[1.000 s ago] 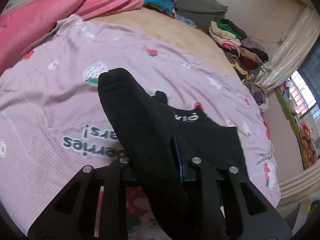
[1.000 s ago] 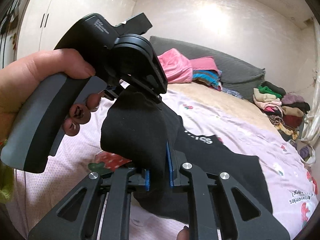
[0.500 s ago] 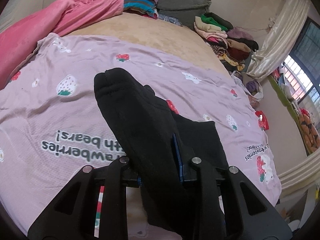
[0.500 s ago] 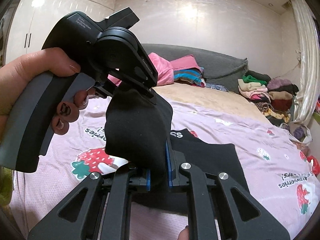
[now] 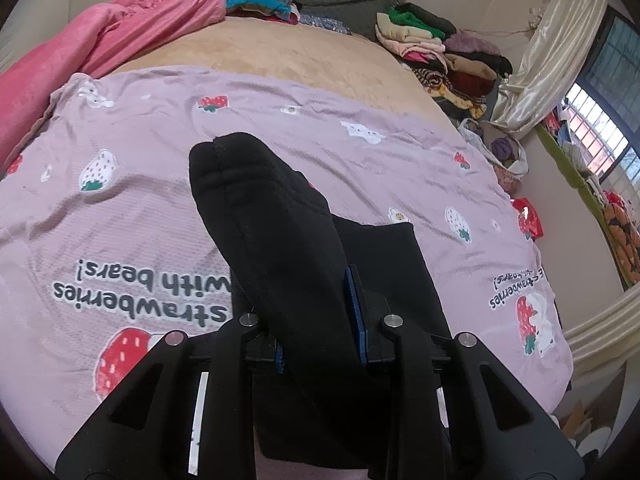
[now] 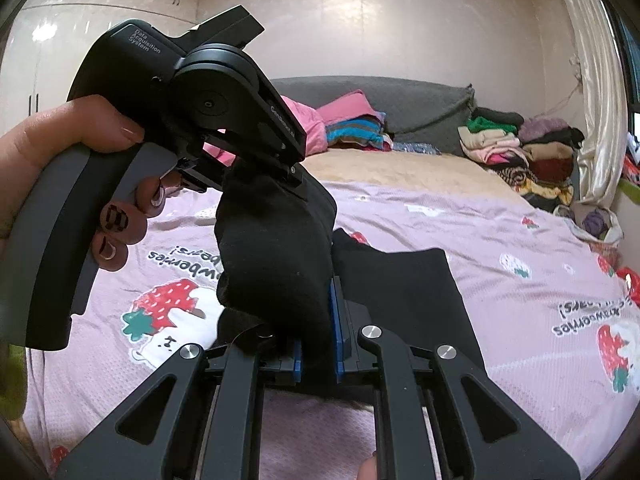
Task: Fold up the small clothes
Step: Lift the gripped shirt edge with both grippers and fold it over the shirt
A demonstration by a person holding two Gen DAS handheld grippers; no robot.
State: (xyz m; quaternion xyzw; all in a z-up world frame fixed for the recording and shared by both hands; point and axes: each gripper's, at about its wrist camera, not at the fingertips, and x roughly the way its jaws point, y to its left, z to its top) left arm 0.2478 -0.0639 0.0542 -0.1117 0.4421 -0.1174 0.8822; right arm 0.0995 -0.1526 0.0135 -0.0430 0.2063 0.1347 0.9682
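Most of what you see is the bed [image 5: 320, 68], its tan top showing at the far end and a lilac strawberry-print blanket [image 5: 120, 208] spread over the near part. A pink quilt [image 5: 100, 40] is bunched at the far left by the grey headboard cushion [image 6: 420, 96], and a pile of folded clothes [image 6: 520, 148] is stacked on the far right corner beside the cream curtain [image 6: 596, 100].

Your task item, a black garment [image 6: 400, 280], hangs between both tools above the blanket, its lower part draping down toward the near edge of the bed. Your left hand [image 6: 60, 152] grips the grey handle of the left gripper [image 5: 318, 320], whose blue-padded jaws are clamped on a thick fold of the black cloth; that fold stands up and forward past the jaws. Your right gripper [image 6: 316, 344] is likewise pinched onto another bunch of the same garment, just below the left tool's nose, the two holds close together.
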